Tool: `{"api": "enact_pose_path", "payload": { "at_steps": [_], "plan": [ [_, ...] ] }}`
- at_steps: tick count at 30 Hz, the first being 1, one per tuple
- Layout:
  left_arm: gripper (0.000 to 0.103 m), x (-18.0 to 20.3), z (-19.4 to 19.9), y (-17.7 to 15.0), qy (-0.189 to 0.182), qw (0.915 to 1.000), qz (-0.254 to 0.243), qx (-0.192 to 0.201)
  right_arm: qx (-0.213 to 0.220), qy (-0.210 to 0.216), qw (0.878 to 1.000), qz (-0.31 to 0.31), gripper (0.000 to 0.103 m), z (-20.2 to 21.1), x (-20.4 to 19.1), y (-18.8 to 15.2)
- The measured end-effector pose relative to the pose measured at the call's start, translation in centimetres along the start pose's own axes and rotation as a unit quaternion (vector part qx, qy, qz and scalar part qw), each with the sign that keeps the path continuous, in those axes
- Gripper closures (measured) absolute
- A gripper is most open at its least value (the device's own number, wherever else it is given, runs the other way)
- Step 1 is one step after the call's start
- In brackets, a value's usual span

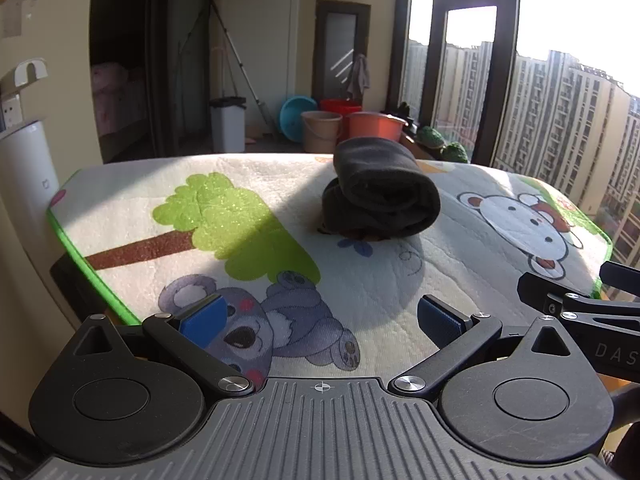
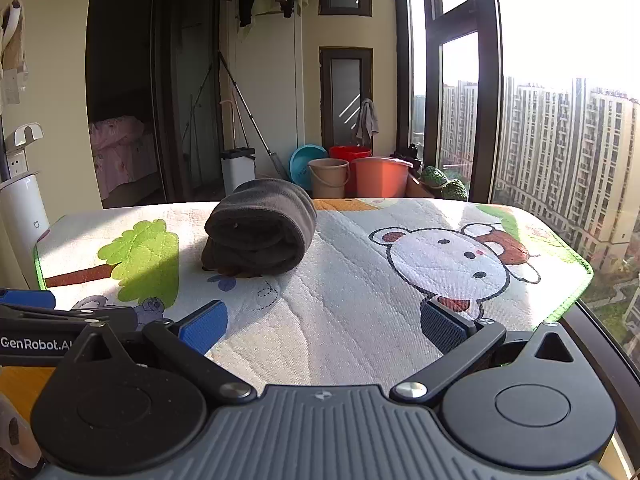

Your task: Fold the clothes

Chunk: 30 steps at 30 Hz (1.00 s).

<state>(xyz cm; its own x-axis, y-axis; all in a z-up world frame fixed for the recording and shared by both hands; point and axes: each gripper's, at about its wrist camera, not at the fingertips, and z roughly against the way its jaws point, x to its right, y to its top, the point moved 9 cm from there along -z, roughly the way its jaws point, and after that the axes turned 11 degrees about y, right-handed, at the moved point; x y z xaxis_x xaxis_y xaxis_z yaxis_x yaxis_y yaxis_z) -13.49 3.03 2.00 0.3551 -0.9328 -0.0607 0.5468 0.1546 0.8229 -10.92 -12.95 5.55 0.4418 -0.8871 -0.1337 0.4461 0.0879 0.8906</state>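
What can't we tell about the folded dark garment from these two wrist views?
- Dark garment: type unknown; folded bundle hides its shape, both views.
- Far side: hidden by its own bulk.
- Brownish bit under its near edge: too small, shadowed.
- Mat near edge: hidden behind both open claws.

Dark garment: soft matt fleece-like cloth, fuzzy nap, rolled/folded thick. Mat on table: quilted cloth w/ stitched ripples, slightly rough, printed cartoons, green piped edge; tree print glitters in the sun. Left gripper: matt black plastic-looking links, shiny metal pivot pins, blue pads w/ fine textured rubbery face; ribbed grey matt body. Right gripper: same finish, disc covers lightly scuffed/dusty. Buckets: smooth plastic, semi-gloss. White cylinder unit: smooth satin plastic. Window frames: dark, smooth, material n/c.
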Motion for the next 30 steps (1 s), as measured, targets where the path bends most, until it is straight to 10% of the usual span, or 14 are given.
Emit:
{"api": "enact_pose_path", "payload": {
  "at_steps": [30],
  "plan": [
    [0.0, 0.15, -0.38, -0.49, 0.001, 0.9999, -0.003, -0.014, -0.009, 0.005, 1.0, -0.002, 0.0, -0.22, 0.04, -0.34]
  ]
}}
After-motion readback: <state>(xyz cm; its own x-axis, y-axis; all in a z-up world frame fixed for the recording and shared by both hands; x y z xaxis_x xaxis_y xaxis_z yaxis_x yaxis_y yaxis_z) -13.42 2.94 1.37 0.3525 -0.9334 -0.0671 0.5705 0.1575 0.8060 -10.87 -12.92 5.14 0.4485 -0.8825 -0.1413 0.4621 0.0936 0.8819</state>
